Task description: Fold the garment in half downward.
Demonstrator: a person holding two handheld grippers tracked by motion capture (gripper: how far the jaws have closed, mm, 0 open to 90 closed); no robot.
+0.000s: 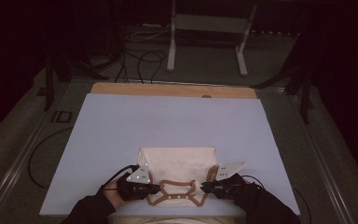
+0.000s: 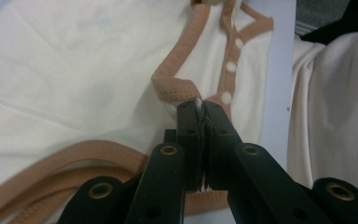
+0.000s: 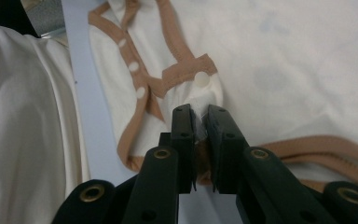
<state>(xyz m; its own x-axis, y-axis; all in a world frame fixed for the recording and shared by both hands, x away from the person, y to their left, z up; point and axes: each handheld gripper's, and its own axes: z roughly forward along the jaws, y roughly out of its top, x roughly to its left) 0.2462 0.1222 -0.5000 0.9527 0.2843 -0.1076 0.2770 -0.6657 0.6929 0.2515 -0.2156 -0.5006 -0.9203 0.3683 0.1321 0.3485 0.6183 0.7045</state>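
You have a cream garment (image 1: pixel 177 161) with tan trim (image 1: pixel 177 186) lying flat on the blue-grey tabletop (image 1: pixel 121 126), at the near edge, directly in front of you, with part of it draped over that edge. Your left hand-held gripper (image 1: pixel 156 188) sits at the garment's left side near the neckline; in the left gripper view its jaws are clenched tight on a pinch of cream fabric (image 2: pixel 198 103), just beside a kink in the tan trim (image 2: pixel 175 86) and a row of white snaps (image 2: pixel 230 67). Your right hand-held gripper (image 1: pixel 204 187) sits opposite, on the right side of the neckline; in the right gripper view its jaws grasp a fold of the cream fabric (image 3: pixel 201 105) just below one white snap (image 3: pixel 201 78). Both hand-held grippers rest low on the cloth, with the trimmed neck opening between them.
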